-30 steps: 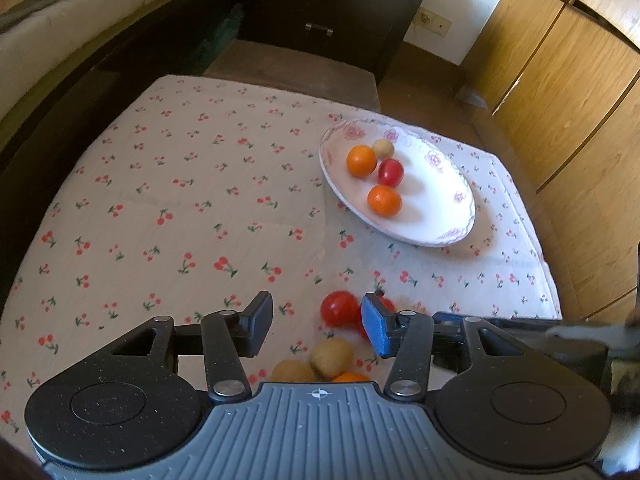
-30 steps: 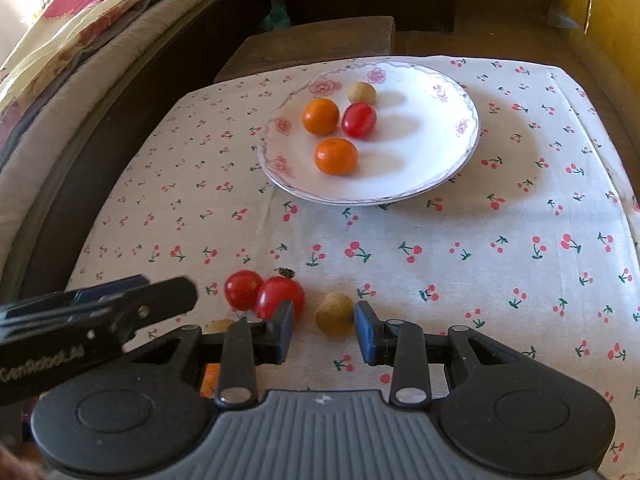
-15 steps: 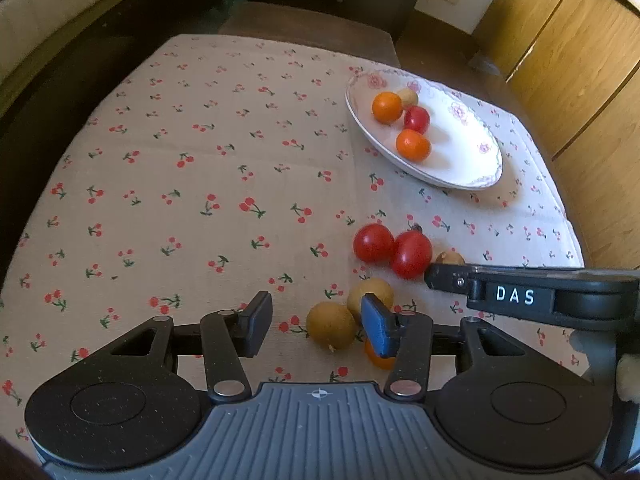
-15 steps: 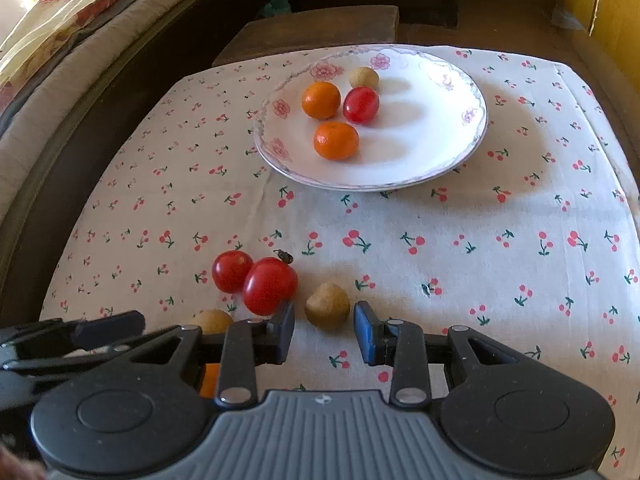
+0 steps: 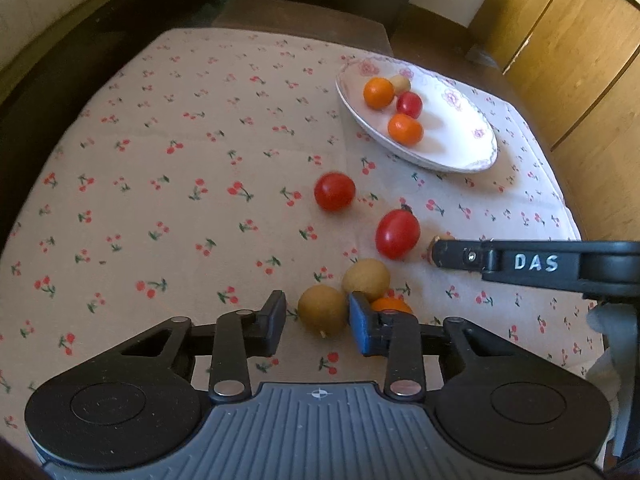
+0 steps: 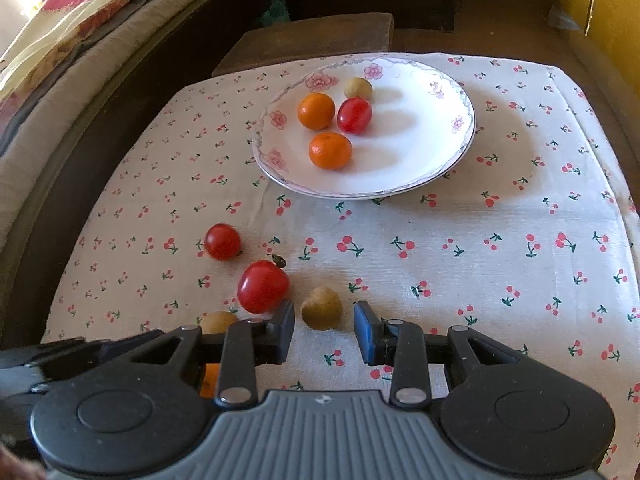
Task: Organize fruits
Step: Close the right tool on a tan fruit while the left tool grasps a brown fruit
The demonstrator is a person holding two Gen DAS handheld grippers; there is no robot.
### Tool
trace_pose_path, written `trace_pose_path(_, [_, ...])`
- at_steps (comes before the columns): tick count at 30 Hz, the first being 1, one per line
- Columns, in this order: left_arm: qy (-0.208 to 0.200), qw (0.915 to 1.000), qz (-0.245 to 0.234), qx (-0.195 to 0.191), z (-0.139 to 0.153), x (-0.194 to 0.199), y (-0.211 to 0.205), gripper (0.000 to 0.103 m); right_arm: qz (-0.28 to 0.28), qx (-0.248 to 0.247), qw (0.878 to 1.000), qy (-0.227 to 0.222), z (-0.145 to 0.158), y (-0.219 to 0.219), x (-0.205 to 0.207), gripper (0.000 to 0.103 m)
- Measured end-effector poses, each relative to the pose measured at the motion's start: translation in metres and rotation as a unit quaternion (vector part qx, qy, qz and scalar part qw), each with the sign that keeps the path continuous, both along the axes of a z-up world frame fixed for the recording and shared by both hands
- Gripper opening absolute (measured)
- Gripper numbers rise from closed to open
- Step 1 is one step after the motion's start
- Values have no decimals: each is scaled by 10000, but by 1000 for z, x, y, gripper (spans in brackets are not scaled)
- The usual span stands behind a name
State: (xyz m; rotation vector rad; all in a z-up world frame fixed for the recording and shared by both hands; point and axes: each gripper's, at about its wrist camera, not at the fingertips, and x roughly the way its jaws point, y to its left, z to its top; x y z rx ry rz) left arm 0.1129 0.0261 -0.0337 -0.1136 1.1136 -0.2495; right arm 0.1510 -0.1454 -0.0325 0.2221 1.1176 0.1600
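The right gripper (image 6: 324,330) points down at a cherry-print tablecloth (image 6: 480,248), its jaws apart with a small brown fruit (image 6: 322,307) between the tips, untouched. A large red tomato (image 6: 263,287) lies just left of it, a smaller tomato (image 6: 222,241) farther off. Behind, a floral plate (image 6: 420,168) holds two oranges (image 6: 330,150), a tomato (image 6: 354,115) and a brown fruit (image 6: 358,88).

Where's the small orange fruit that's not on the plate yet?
In the left wrist view, the loose orange fruit lies on the cloth at bottom centre, mostly hidden behind the left gripper's blue finger, just below the upper tan fruit.
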Motion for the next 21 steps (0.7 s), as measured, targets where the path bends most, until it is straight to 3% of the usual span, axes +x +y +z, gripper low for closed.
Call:
trace_pose_path(15, [-76,9999,76,24,-3,7,-9,41,-82,107,9999,70,-5,-2,6,34])
trace_pose_path(21, [-47,9997,195,-110,-4,12,-8,47,-23,-4,10000,54,-13,6,13,34])
